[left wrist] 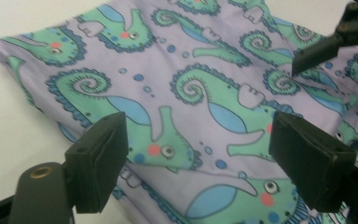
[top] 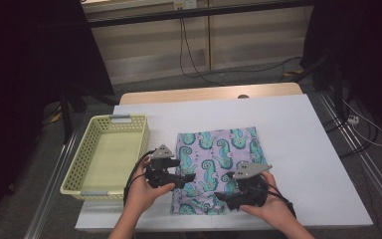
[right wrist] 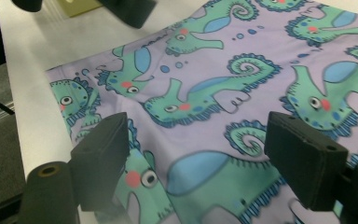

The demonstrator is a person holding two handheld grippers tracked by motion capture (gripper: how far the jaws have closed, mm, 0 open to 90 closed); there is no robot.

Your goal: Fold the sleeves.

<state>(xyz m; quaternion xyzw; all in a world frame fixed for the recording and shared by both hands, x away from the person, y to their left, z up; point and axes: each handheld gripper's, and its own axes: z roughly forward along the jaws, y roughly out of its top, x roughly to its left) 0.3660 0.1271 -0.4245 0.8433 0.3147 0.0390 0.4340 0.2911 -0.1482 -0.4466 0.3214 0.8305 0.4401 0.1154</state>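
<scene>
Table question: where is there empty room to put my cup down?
Bare white table lies right of the seahorse cloth, and a strip behind it. The yellow basket is empty. It's crowded near the front, where both grippers hover over the cloth.

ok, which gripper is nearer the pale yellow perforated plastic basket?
Left. The left gripper hovers open over the near left edge of the lilac seahorse-print cloth, just right of the pale yellow perforated plastic basket. The right gripper, also open, is over the cloth's near right part, farther away.
</scene>
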